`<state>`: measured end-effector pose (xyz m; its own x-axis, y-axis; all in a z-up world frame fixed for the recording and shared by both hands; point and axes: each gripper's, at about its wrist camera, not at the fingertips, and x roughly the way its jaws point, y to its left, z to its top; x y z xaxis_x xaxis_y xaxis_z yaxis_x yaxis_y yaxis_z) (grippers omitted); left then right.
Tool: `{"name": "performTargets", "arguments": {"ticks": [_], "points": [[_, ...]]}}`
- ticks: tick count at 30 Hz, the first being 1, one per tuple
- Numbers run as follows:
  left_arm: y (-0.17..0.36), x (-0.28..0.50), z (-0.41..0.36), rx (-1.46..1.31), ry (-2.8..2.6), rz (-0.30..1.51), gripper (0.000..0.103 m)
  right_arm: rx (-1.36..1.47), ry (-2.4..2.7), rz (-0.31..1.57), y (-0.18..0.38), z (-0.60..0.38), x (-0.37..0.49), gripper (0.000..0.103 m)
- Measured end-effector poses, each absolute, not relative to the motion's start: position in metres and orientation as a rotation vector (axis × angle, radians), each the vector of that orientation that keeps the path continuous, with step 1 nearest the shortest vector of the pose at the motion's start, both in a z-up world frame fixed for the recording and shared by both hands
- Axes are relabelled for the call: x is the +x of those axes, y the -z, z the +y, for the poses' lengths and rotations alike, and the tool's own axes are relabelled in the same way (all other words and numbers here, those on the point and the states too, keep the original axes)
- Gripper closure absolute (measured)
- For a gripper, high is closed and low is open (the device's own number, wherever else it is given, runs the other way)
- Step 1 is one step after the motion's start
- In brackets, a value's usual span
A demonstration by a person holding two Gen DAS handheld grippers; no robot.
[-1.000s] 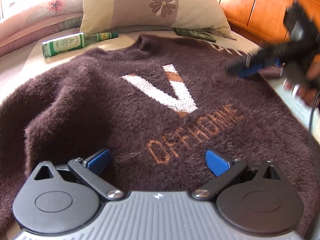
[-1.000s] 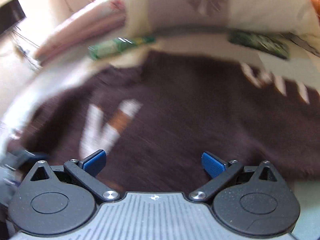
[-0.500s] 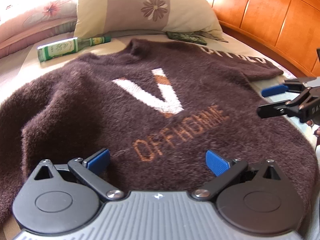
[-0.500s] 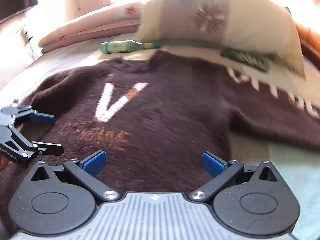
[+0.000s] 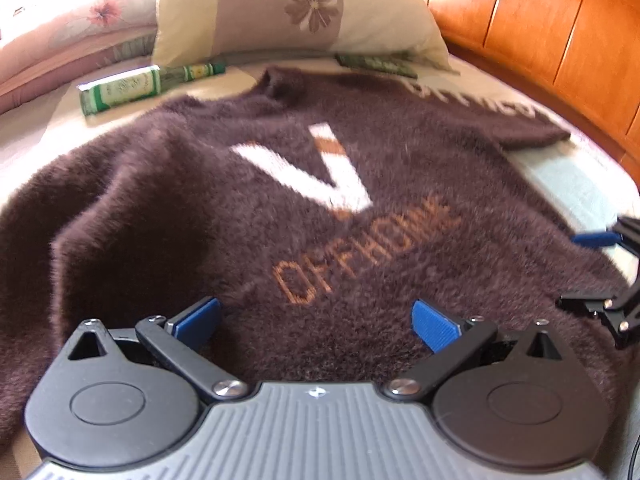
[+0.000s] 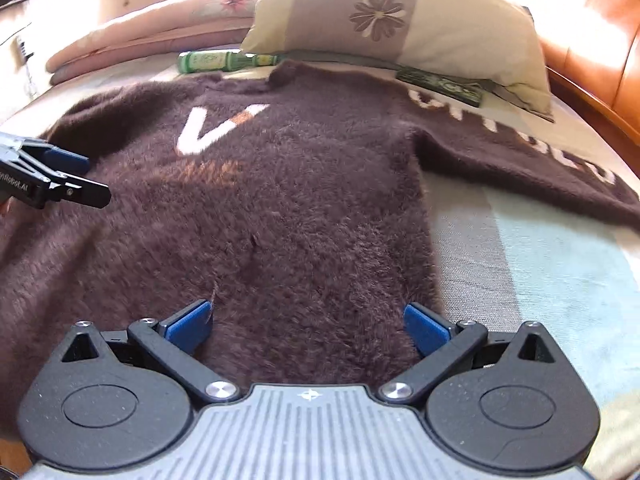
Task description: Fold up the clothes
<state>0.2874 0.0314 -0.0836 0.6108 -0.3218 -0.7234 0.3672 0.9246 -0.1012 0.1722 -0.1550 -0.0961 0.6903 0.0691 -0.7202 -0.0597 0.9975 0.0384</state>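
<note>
A fuzzy brown sweater (image 5: pixel 248 208), marked with a white V and orange lettering, lies spread face up on a bed (image 6: pixel 532 264), directly ahead of both claws. The left claw (image 5: pixel 316 320) sits low over the hem with its blue pads wide apart and nothing between them. The right claw (image 6: pixel 308 322) is likewise spread and empty, at the sweater's right edge, its right pad just beside the garment's side. One lettered sleeve (image 6: pixel 520 152) stretches away ahead and to the right of the right claw. Beyond the collar, far ahead of both claws, a green bottle (image 5: pixel 140 88) lies on its side near a floral pillow (image 5: pixel 296 8).
</note>
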Motion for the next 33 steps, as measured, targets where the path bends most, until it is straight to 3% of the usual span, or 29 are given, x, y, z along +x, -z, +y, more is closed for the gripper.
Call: {"name": "performTargets", "arguments": {"ticks": [6, 12, 27, 33], "points": [[0.068, 0.284, 0.049, -0.025, 0.381, 0.777, 0.001, 0.030, -0.139, 0.691, 0.081, -0.110, 0.226, 0.000], [0.062, 0.285, 0.059, -0.055, 0.378, 0.765, 0.001, -0.046, -0.152, 0.737, 0.111, -0.053, 0.277, 0.000], [0.073, 0.282, 0.032, 0.034, 0.437, 0.815, 0.001, -0.083, -0.128, 0.747, 0.115, -0.067, 0.093, 0.000], [0.083, 0.284, 0.019, 0.058, 0.448, 0.841, 0.001, -0.146, -0.074, 0.658, 0.096, -0.079, 0.103, 0.000]]}}
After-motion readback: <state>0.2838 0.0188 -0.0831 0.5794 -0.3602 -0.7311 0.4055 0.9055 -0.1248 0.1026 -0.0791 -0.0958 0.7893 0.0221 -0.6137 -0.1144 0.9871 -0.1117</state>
